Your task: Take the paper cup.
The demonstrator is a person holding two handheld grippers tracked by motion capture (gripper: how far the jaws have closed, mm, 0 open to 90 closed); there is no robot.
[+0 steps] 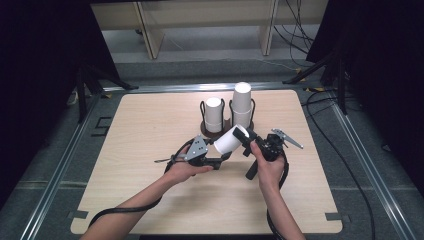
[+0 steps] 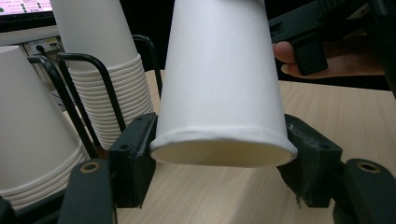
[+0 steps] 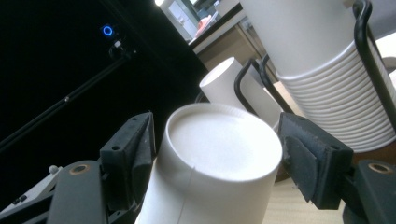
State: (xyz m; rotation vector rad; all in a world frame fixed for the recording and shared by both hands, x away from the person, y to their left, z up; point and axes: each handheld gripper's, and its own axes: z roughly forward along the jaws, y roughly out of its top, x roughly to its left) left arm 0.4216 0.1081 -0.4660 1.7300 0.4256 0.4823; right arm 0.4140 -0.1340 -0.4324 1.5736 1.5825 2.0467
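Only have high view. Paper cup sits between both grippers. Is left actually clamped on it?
Observer: In the left gripper view, both pads of the left gripper press the paper cup at its rim end.
Operator: Which end faces right?
Observer: In the right gripper view, the cup's closed base sits between the jaws of the right gripper. I cannot tell whether the pads touch it.
Operator: Anything in the cup?
Observer: The open mouth faces the left gripper's camera, and the part of the inside that shows looks empty.
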